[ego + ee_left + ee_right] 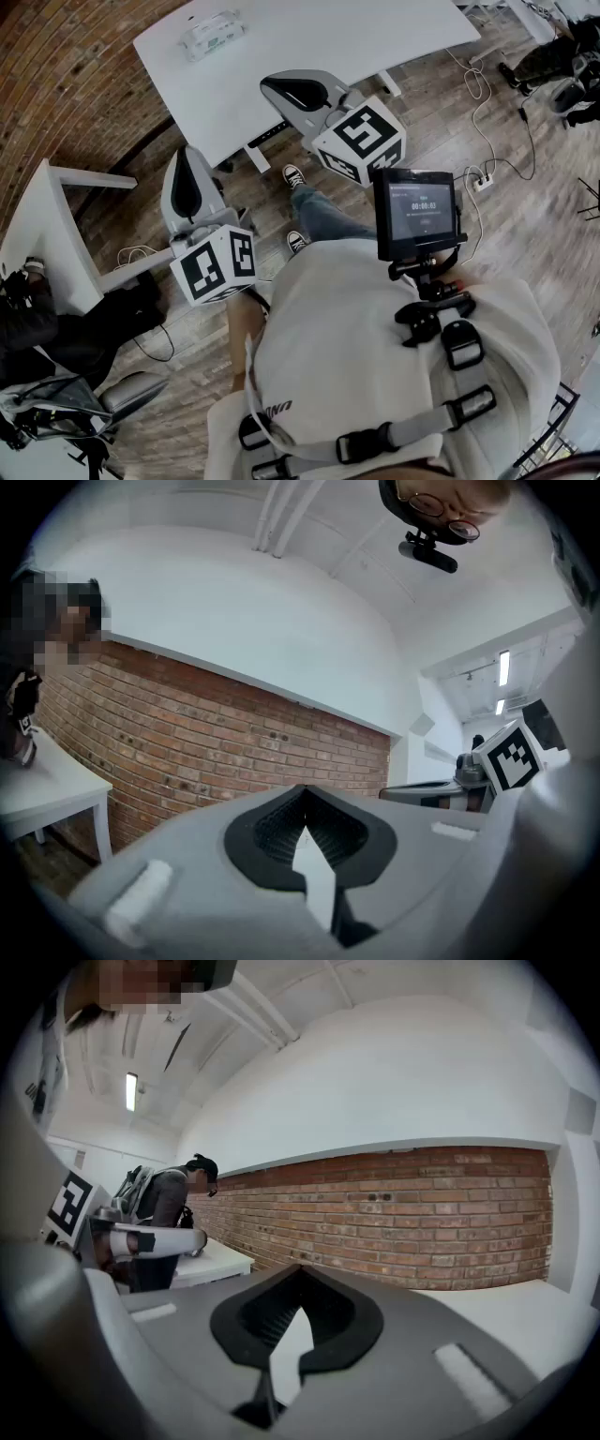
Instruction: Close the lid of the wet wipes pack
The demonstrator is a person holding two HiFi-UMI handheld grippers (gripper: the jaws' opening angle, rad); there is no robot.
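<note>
Neither the left gripper (186, 194) nor the right gripper (298, 93) grips anything: each has its jaws pressed together, raised in the air by the table (309, 37). The wipes pack (212, 34) lies near the table's far edge, well apart from both.

White table (309, 47), wood floor (525, 244), power strip (482, 181), brick wall (422, 1213).

The head view looked steeply down from well above the table (328, 37). Both gripper views tilted upward and shared the brick wall (216, 738).
</note>
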